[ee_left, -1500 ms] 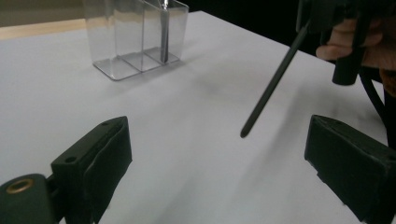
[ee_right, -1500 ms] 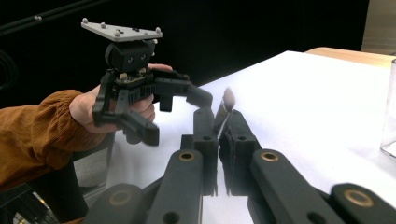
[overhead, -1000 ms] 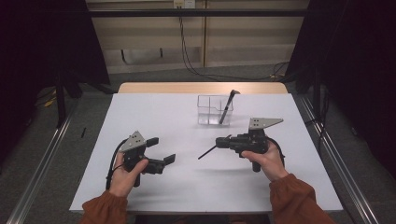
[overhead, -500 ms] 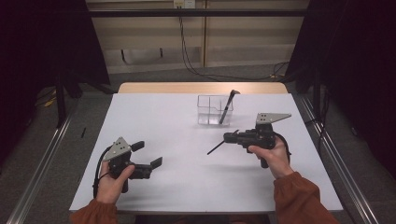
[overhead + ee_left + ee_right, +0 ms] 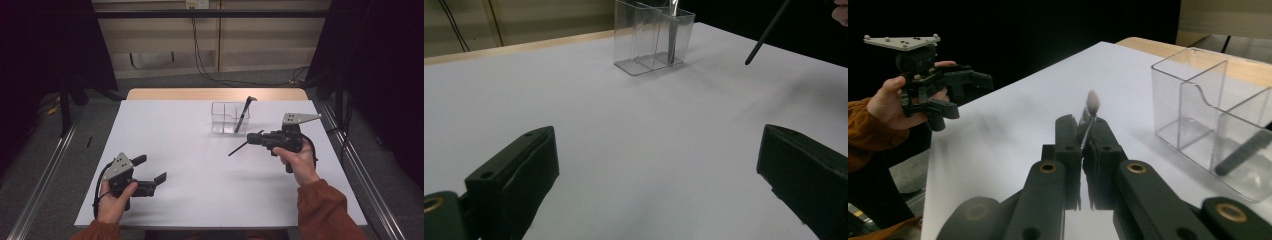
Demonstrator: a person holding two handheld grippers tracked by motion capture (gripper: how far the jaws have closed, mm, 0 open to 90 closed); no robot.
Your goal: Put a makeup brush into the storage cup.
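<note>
Right gripper point(image 5: 256, 139) is clamping a thin dark brush point(image 5: 239, 148), heading for the clear plastic divided holder point(image 5: 223, 118) already holding one; left gripper point(image 5: 152, 170) is gaping empty

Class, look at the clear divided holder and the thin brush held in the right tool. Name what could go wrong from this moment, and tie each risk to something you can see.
1. The right tool grips the brush near one end, so the long free end may swing or slip.
2. The clear holder looks light; a misjudged approach could strike its wall and tip it.
3. Another brush already leans in one compartment and could be knocked out.
</note>
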